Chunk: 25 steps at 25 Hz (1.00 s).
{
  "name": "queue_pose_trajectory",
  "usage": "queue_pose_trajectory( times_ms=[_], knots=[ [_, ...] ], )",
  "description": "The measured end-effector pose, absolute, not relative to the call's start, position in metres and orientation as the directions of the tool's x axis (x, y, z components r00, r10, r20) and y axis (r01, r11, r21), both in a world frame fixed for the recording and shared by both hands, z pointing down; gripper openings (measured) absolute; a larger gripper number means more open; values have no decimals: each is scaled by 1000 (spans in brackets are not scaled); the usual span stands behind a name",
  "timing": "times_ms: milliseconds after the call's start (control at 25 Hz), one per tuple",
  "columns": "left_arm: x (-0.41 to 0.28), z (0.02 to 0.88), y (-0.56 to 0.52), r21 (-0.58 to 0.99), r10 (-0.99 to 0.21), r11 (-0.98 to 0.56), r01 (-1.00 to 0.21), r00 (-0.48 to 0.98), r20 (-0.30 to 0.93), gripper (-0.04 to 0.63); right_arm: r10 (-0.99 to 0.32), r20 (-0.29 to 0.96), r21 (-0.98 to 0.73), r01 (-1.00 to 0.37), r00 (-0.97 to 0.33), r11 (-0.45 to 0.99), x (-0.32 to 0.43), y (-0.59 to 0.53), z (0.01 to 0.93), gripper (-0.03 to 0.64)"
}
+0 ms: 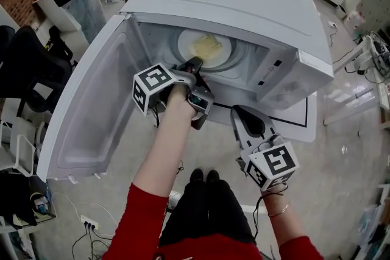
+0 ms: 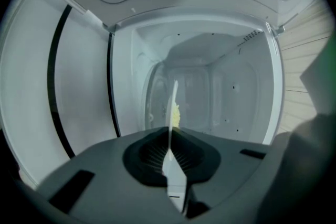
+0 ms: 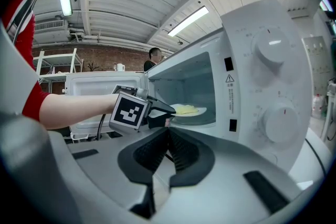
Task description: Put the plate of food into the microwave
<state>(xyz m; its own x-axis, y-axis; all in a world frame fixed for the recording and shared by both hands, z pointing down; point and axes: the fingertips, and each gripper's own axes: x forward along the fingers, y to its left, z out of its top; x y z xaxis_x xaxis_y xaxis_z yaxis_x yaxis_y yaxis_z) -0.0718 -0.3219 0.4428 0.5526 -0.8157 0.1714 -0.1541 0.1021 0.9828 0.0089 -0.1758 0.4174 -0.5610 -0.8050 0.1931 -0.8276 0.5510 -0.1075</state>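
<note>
Gripping the plate [image 1: 186, 45] of yellow food [image 1: 207, 44] by its near rim with the left tool [image 1: 196, 64], clamping both jaws flat against that thin white edge. Reaching in past the open door [image 1: 91, 106] and holding the plate level inside the microwave [image 1: 244, 3], over the middle of the cavity floor; not showing clearly whether resting there or hovering just above. Lying at about one o'clock from the left tool in the head view, straight ahead along the jaws' own line, so probably calling only for a lowering and a release. Hanging the right tool [image 1: 244, 114] outside at four o'clock, pinched together on nothing, the farther of the two from the plate.
</note>
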Motion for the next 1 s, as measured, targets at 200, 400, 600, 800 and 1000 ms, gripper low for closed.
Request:
queue_pose_trajectory(
  times_ms=[200,400,600,800,1000],
  knots=[
    [-70,444,-325,980,-817,118,-163,545,189,20,-801,193,-104,-824,-566,557,9,-177,417,15],
    [-68,444,-327,974,-814,149,-171,538,219,21,-799,204,-117,-825,-565,554,10,-177,418,14],
    [-67,444,-329,968,-818,180,-176,520,247,28,-794,208,-122,-820,-572,559,9,-178,416,15],
    [-65,443,-329,962,-813,188,-200,517,266,28,-786,211,-129,-813,-581,567,6,-178,416,14],
    [-65,440,-329,961,-817,184,-204,513,265,56,-781,213,-128,-809,-587,574,5,-179,415,14]
  ],
)
